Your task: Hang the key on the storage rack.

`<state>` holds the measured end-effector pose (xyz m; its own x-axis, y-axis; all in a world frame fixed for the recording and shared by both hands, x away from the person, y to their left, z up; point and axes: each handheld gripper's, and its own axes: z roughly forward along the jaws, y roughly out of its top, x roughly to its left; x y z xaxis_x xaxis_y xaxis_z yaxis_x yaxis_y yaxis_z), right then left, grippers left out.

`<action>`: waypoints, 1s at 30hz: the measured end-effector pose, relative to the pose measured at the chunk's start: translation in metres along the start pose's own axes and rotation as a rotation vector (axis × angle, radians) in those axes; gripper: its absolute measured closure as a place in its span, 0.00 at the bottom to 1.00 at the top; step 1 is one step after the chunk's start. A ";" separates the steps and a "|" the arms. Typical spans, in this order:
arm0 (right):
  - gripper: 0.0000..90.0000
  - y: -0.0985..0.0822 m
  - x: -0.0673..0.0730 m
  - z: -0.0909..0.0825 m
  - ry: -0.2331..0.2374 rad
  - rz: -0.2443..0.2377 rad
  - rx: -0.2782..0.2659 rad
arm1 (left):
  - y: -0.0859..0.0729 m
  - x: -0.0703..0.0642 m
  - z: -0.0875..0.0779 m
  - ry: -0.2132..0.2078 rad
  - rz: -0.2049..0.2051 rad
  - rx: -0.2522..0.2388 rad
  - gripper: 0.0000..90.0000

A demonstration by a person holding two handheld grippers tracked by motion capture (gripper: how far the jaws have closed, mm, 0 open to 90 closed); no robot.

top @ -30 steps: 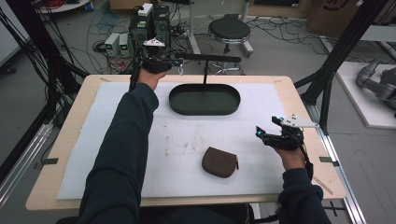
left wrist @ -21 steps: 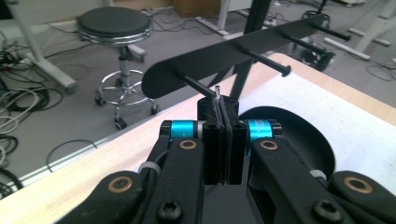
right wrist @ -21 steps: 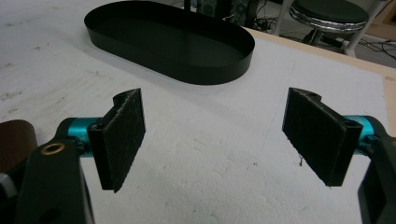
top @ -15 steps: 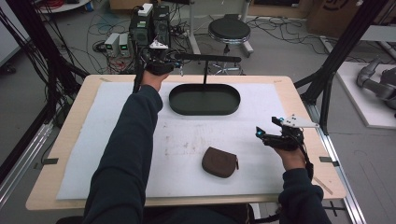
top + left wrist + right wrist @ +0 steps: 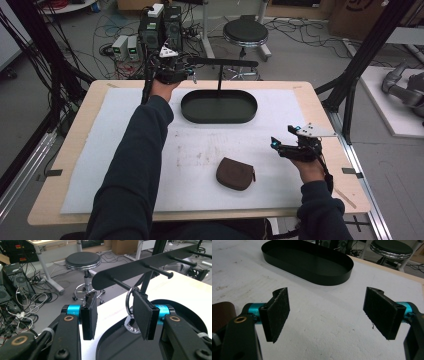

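A black rack bar (image 5: 222, 62) with pegs stands on a post in the black oval tray (image 5: 220, 119). My left gripper (image 5: 191, 71) is at the bar's left end. In the left gripper view a metal key ring (image 5: 128, 302) hangs on a peg (image 5: 120, 283), with a silvery piece (image 5: 130, 326) dangling below it. The left gripper (image 5: 117, 305) is open, and its jaws have just been opening. The ring sits between them, close by the right-hand pad (image 5: 143, 315), and neither pad presses on it. My right gripper (image 5: 276, 145) hovers open and empty over the white mat (image 5: 327, 305).
A brown pouch (image 5: 235, 173) lies on the white mat, left of the right gripper, and its edge shows in the right gripper view (image 5: 222, 315). The tray wall (image 5: 332, 280) lies ahead of the right gripper. A stool (image 5: 245, 32) and cables lie beyond the table.
The left gripper has edged slightly at the rack's left end. The right gripper and the pouch have not moved.
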<state>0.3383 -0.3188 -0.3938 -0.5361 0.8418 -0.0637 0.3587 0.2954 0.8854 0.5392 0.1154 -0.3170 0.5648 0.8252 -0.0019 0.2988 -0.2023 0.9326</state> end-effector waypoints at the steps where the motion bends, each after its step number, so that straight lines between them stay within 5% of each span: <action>1: 0.24 0.000 0.000 0.000 0.001 0.001 0.000 | -0.001 0.000 0.001 0.007 0.000 -0.002 0.60; 14: 0.24 0.000 -0.001 0.000 0.003 0.000 0.000 | -0.003 0.001 0.002 0.016 -0.016 -0.013 0.46; 30: 0.24 0.000 0.000 0.001 0.003 -0.009 0.005 | -0.001 0.002 0.007 0.078 -0.004 -0.017 0.46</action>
<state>0.3391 -0.3182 -0.3946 -0.5414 0.8378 -0.0704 0.3574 0.3052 0.8827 0.5454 0.1142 -0.3208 0.5017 0.8648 0.0221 0.2874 -0.1907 0.9386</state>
